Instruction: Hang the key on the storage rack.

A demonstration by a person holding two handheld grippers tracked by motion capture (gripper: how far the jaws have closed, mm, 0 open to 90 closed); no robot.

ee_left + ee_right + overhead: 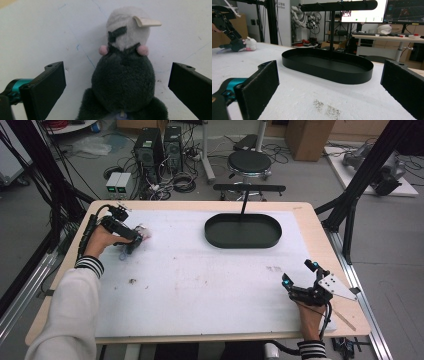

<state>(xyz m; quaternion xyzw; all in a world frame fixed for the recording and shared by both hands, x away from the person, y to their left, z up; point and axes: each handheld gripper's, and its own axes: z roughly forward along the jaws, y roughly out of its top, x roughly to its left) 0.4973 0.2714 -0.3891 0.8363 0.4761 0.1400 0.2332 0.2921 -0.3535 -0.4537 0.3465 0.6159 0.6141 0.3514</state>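
At the far left of the table (pixel 310 220), our left gripper (pixel 117 82) hangs released, jaws wide around a plush toy (pixel 123 75), likely soft and light, best pinched across its dark belly; our right gripper (pixel 329 90) idles open near right.

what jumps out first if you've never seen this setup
First, the plush toy, dark grey with a white head and pink cheeks, lying on the white table cover at the far left, between the open jaws of the left gripper. Next, the black oval tray at the far middle, with the right gripper open at the near right.
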